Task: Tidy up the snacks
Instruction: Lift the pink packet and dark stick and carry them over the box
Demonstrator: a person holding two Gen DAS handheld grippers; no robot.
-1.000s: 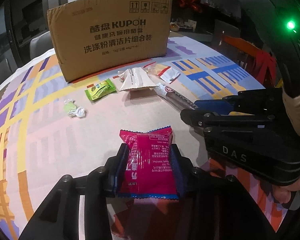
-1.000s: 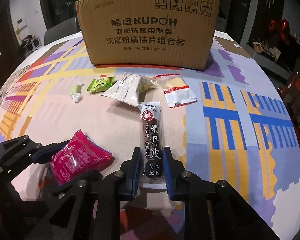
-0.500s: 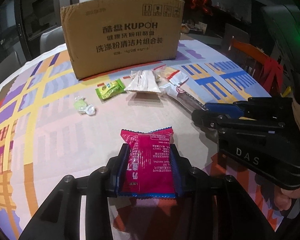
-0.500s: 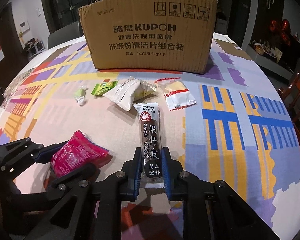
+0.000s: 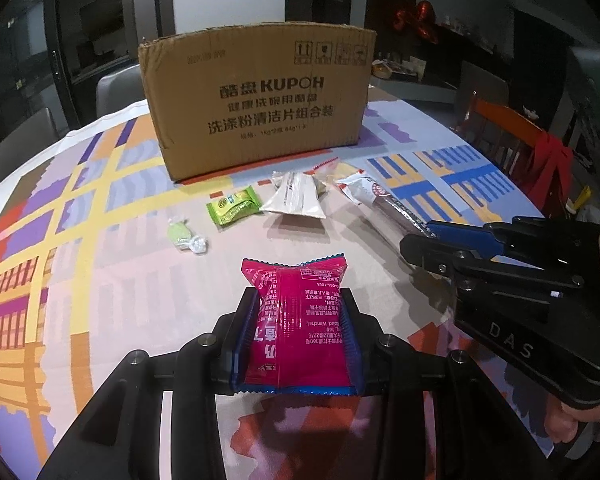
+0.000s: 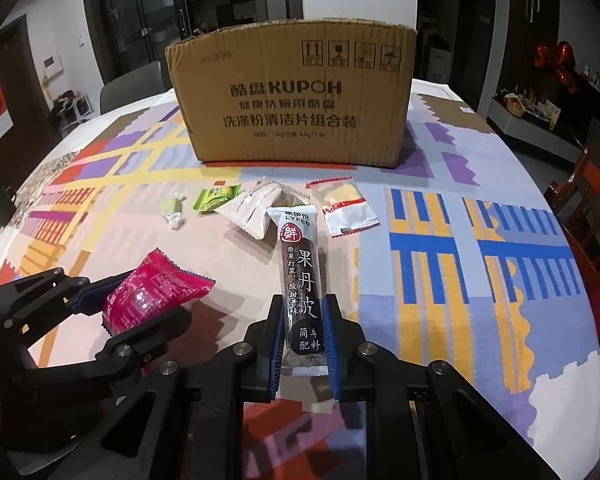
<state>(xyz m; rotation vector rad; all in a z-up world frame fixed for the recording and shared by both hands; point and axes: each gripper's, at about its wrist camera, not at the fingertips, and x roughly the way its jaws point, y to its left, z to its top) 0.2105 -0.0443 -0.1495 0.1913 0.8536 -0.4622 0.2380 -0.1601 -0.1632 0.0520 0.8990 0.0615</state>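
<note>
At 6 o'clock in each wrist view: left gripper (image 5: 296, 332) clamps crinkly magenta foil snack packet (image 5: 298, 320); right gripper (image 6: 302, 340) clamps long dark fruit-leather bar wrapper (image 6: 300, 280); brown cardboard box (image 6: 292, 96) at 12.

Both tools are matte black plastic linkages with round silver screws at the joints. The left gripper (image 5: 296, 330) has 2 ribbed blue pads (image 5: 242, 336). The right gripper (image 6: 302, 338) has matching blue pads and white "DAS" lettering on its side.
</note>
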